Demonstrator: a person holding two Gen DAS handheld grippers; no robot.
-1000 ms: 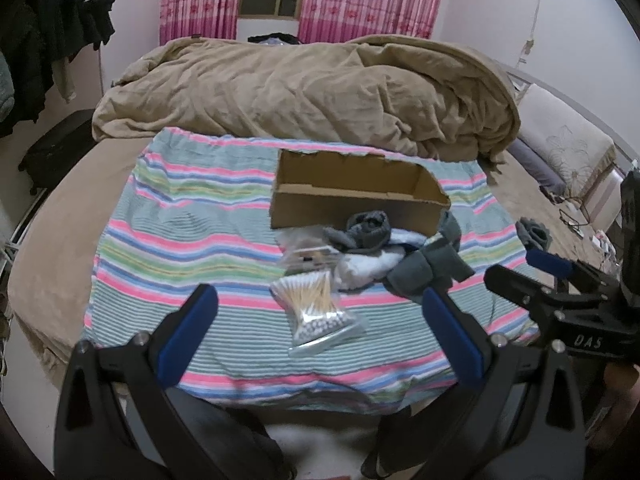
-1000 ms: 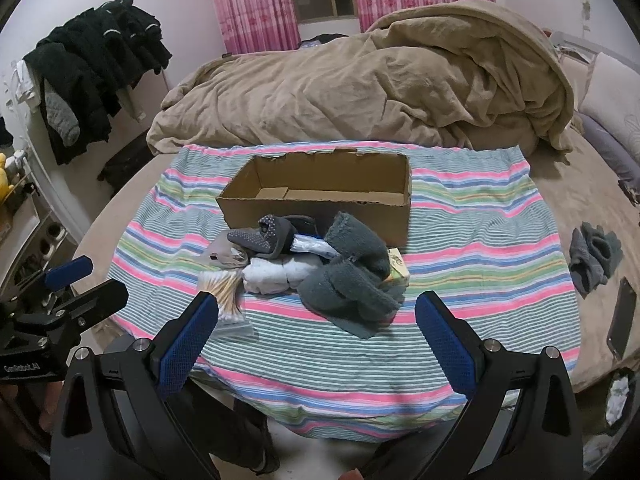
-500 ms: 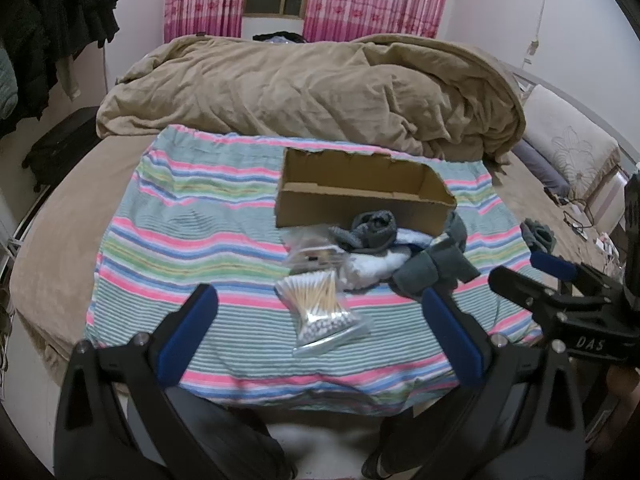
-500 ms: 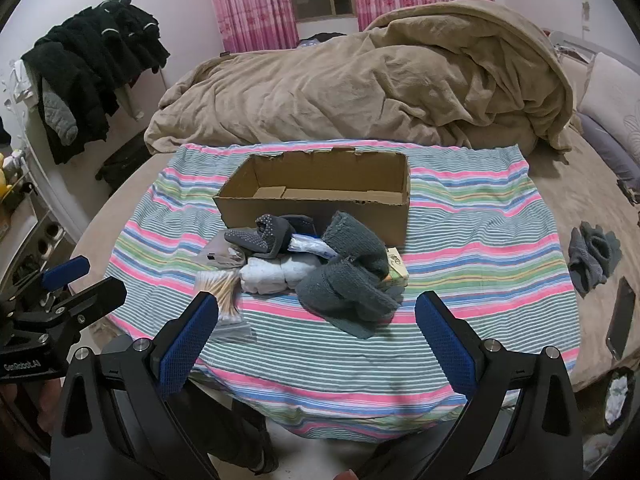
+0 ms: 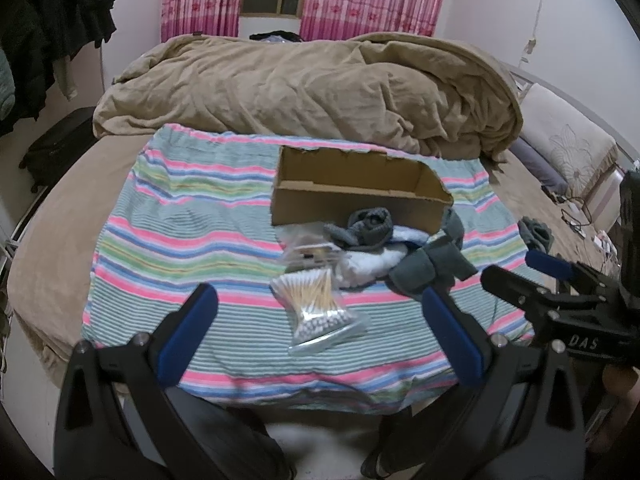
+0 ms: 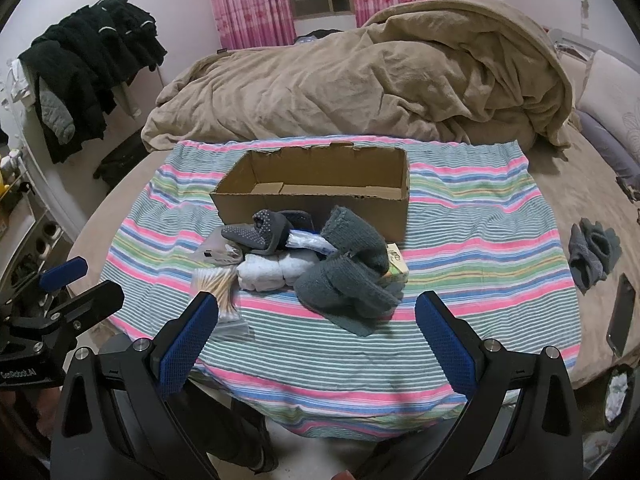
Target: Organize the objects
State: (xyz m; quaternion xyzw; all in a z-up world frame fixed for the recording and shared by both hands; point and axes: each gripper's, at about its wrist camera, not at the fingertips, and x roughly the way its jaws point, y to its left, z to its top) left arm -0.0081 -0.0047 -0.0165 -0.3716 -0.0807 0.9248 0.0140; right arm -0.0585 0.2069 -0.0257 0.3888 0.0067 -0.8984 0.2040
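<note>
An open, empty cardboard box [image 6: 316,192] [image 5: 356,196] stands on a striped cloth [image 6: 460,240] on the bed. In front of it lies a pile: a clear bag of cotton swabs [image 5: 316,308] [image 6: 216,288], a small clear packet [image 6: 218,254], a dotted grey sock [image 6: 256,234], white rolled socks [image 6: 276,270], a dark grey knit cloth [image 6: 348,280] and a small green box [image 6: 396,266]. My left gripper [image 5: 320,340] is open and empty, short of the swab bag. My right gripper [image 6: 316,344] is open and empty, short of the grey cloth.
A rumpled tan duvet [image 6: 360,80] fills the bed behind the box. Grey gloves [image 6: 592,256] and a phone [image 6: 620,316] lie on the bed at the right. Dark clothes [image 6: 88,64] hang at the left. The cloth's front edge hangs over the bed edge.
Both grippers have shifted only slightly; the view has drifted a little. Nothing was taken hold of or moved.
</note>
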